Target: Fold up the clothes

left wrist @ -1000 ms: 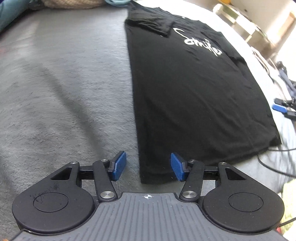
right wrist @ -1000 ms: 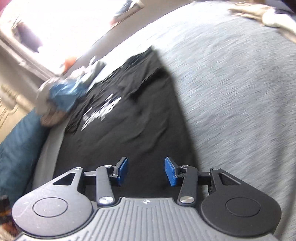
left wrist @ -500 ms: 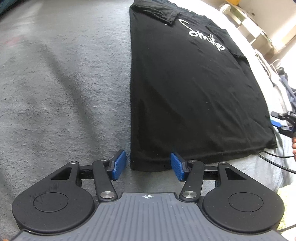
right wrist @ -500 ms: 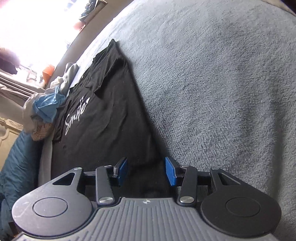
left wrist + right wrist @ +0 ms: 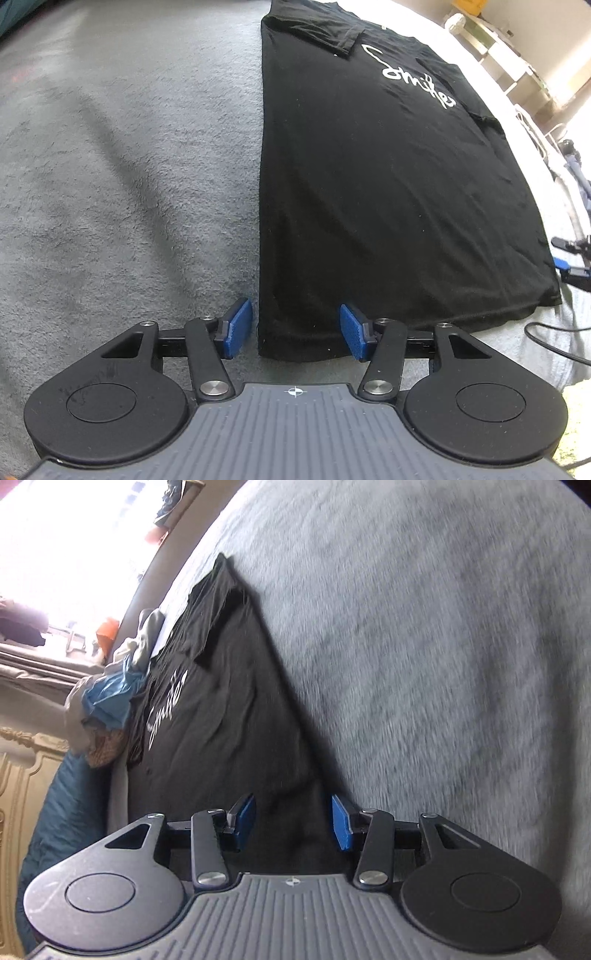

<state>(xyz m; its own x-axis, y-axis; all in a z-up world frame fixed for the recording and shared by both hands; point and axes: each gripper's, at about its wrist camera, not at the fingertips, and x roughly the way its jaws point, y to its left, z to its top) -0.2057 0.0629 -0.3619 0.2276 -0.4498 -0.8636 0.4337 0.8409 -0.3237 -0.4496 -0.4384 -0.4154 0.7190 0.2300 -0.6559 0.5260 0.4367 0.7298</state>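
Black T-shirt lies flat on grey blanket of bed, white writing on chest, sleeves folded in. Shirt sits close to one side edge of bed.

Left hand-held gripper low over one bottom corner of shirt; blue pads apart, corner between them, not pinched.

Right hand-held gripper low over other bottom corner; pads apart, black cloth between, not pinched.

Pile of clothes near top of shirt. Black cable by bed edge.

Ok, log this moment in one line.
black printed T-shirt: flat on grey blanket | left gripper: open at hem corner | right gripper: open over hem
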